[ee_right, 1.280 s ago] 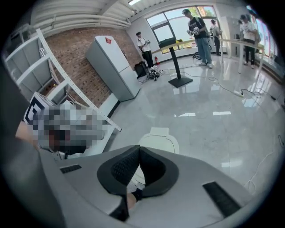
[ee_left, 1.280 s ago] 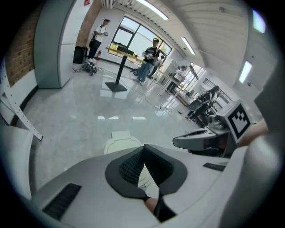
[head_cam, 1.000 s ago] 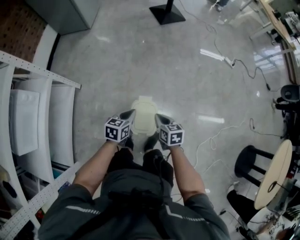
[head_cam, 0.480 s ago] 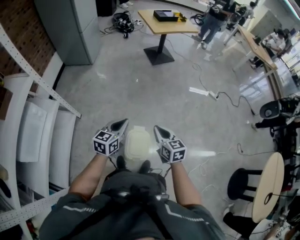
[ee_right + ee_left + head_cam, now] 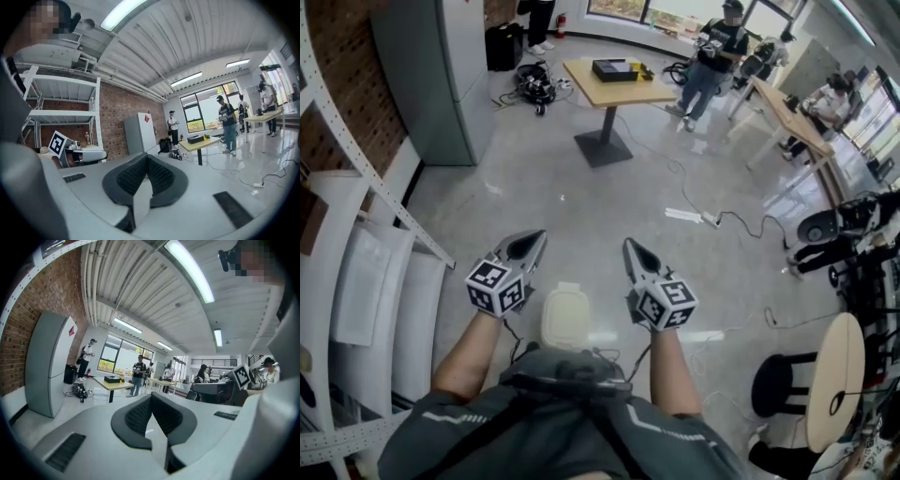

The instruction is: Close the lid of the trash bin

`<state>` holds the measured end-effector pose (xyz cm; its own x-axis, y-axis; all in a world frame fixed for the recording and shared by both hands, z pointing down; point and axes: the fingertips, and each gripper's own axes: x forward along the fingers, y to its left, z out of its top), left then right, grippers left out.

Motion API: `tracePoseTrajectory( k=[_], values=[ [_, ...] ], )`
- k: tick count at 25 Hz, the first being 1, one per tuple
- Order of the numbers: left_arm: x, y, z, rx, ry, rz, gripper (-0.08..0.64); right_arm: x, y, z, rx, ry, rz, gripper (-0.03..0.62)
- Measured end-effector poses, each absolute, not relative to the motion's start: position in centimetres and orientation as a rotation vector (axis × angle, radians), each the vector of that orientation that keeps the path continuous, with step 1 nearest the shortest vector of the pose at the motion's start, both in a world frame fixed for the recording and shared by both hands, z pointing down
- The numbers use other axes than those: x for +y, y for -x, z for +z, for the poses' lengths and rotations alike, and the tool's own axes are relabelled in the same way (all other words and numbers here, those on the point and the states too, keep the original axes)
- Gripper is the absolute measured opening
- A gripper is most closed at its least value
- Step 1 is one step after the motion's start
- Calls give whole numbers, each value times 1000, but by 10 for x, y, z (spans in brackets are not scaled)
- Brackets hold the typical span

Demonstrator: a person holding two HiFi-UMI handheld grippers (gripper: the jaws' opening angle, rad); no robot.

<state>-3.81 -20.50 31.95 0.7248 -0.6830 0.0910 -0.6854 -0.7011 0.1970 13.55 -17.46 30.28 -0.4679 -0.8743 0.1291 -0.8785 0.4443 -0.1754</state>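
Both have lifted clear of the trash bin (image 5: 565,317), its lid apparently down. It sits at 6 o'clock, midway between the left gripper (image 5: 532,242) and right gripper (image 5: 634,249), each closed tight on nothing.

**Legible markings: I can read no words, brands or numbers in any view.**

I log only coded and graphic marks. In the head view, the cube (image 5: 499,286) on the left gripper (image 5: 534,242) carries black-and-white square marker patterns on its faces. The cube (image 5: 666,305) on the right gripper (image 5: 636,251) carries markers of the same kind. The left gripper view shows one marker face (image 5: 242,376) near its right edge. The right gripper view shows another marker face (image 5: 58,143) at its left. A red diamond sign (image 5: 146,119) sits high on the front of the grey cabinet (image 5: 139,136). Any print on that sign is too small to read.
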Motion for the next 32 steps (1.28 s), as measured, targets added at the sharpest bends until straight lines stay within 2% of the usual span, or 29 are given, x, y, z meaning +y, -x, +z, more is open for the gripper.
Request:
tracePoseTrajectory(
  k=[7,32],
  values=[
    [-198,19,271,-1013,-2819,-76,1,-171,-132,249,-2735,-1587,223,11],
    [-179,19,256,-1101,-2809,-37,0,-164,-129,240,-2770,-1499,210,8]
  ],
)
